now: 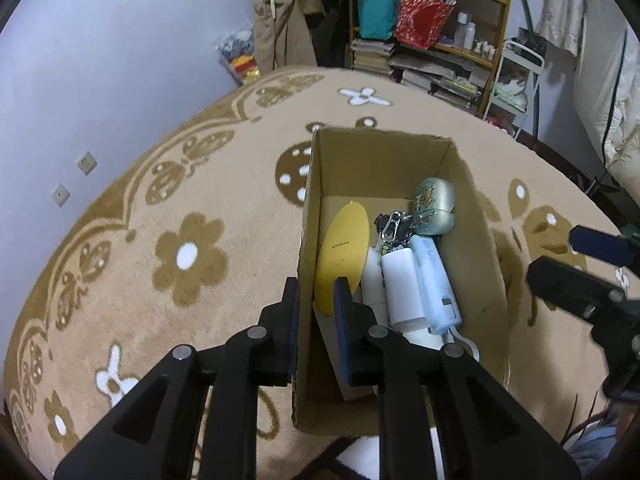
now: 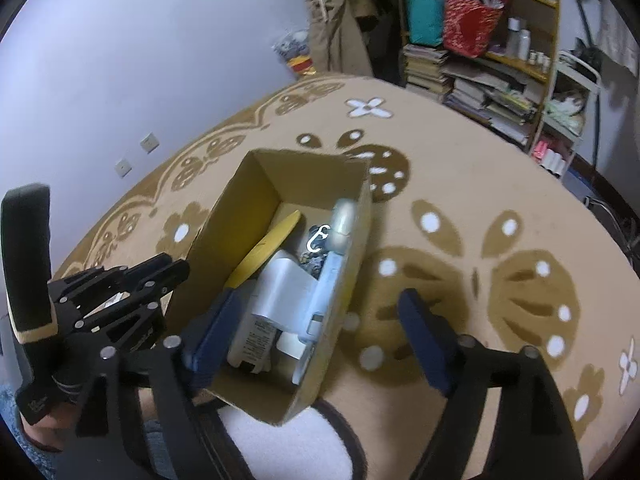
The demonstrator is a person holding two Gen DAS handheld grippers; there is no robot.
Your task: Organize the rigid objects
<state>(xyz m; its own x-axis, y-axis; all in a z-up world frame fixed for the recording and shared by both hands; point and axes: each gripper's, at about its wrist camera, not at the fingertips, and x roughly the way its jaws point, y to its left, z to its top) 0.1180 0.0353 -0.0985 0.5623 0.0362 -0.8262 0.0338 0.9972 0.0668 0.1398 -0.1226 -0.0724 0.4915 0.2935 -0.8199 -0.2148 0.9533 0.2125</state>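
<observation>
A cardboard box (image 1: 472,248) stands on the patterned bedspread and also shows in the right wrist view (image 2: 224,224). It holds a yellow disc (image 1: 344,252), a white block (image 1: 404,284), a light blue device (image 1: 436,280), a silver case (image 1: 434,206) and keys with a carabiner (image 1: 390,226). My left gripper (image 1: 316,320) is shut on the box's left wall, one finger inside and one outside. My right gripper (image 2: 320,336) is open around the box's right wall, with its left finger (image 2: 216,332) inside the box.
A tan bedspread (image 1: 180,240) with brown flowers covers the surface. A cluttered shelf (image 1: 432,32) with books and bags stands at the back. The pale wall (image 1: 100,60) is to the left. A white cushion (image 2: 288,440) lies under the box's near corner.
</observation>
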